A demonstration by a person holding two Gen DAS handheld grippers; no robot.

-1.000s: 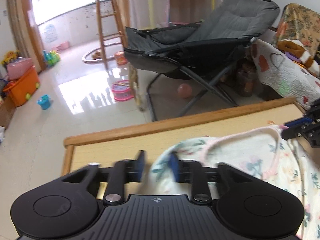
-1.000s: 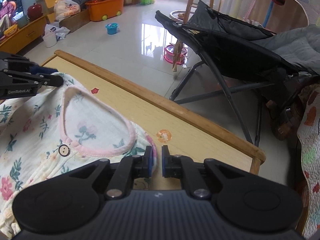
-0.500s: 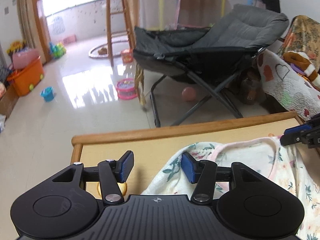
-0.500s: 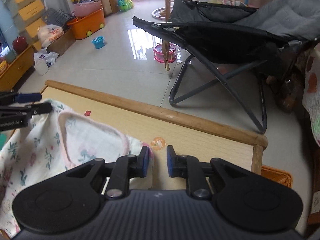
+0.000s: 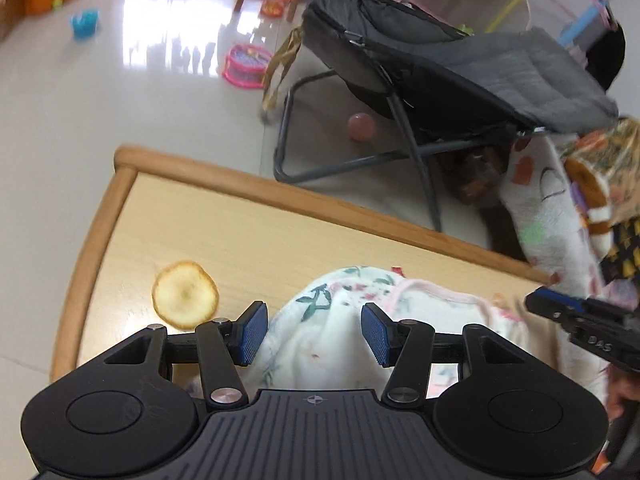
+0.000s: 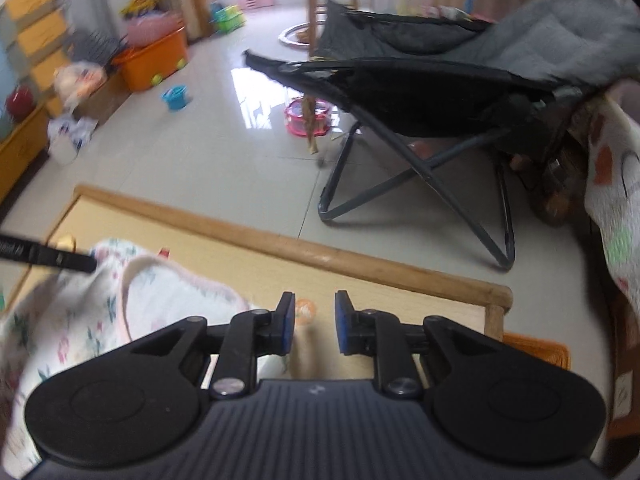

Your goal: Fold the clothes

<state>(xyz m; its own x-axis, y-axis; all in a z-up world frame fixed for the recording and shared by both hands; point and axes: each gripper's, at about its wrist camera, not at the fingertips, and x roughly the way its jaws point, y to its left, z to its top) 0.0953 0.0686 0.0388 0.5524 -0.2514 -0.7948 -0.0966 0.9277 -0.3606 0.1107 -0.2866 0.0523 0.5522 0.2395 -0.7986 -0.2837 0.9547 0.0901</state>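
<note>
The floral garment (image 5: 340, 320) lies on the wooden table (image 5: 240, 240), bunched toward the near edge, its pink-trimmed neckline (image 6: 160, 276) facing up. My left gripper (image 5: 312, 334) hangs over the garment's left shoulder with its blue pads spread wide apart; cloth shows between them, but neither pad grips it. My right gripper (image 6: 315, 322) sits at the garment's right edge with its fingers parted by a modest gap, and through that gap I see bare tabletop and an orange sticker (image 6: 306, 308); the left finger (image 6: 286, 320) is just beside the cloth, and I cannot tell whether it touches. A round yellowish sticker (image 5: 185, 294) lies on the table left of the garment. Beyond the table stands a grey folding chair (image 5: 460, 68) on the tiled floor.
</note>
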